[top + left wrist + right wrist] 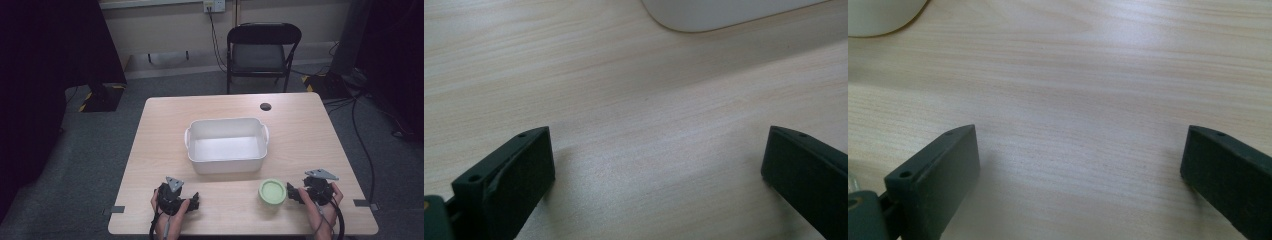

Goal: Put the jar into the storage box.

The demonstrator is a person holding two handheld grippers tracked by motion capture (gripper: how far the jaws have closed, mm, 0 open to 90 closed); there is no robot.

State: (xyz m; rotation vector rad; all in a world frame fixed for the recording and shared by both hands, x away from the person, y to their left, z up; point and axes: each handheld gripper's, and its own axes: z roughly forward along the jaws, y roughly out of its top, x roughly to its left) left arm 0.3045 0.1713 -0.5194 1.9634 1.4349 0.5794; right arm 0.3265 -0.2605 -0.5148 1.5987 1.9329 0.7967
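Note:
A white rectangular tub (225,165) with two side handles stands empty at the middle of the wooden table (300,130). A round pale green dish (272,191) sits in front of its right corner. My left gripper (194,200) rests near the front left edge, held in a hand. In the left gripper view it (659,150) is open over bare wood, with the tub's corner (724,12) ahead. My right gripper (291,193) lies just right of the green dish, apart from it. Its jaws (1080,150) stand open with nothing between them.
A small black disc (265,106) lies at the table's far edge. A black folding chair (260,50) stands beyond the table, with cables on the floor at the right. Tape marks (117,209) sit at the front corners. A pale rounded edge (878,17) shows in the right gripper view.

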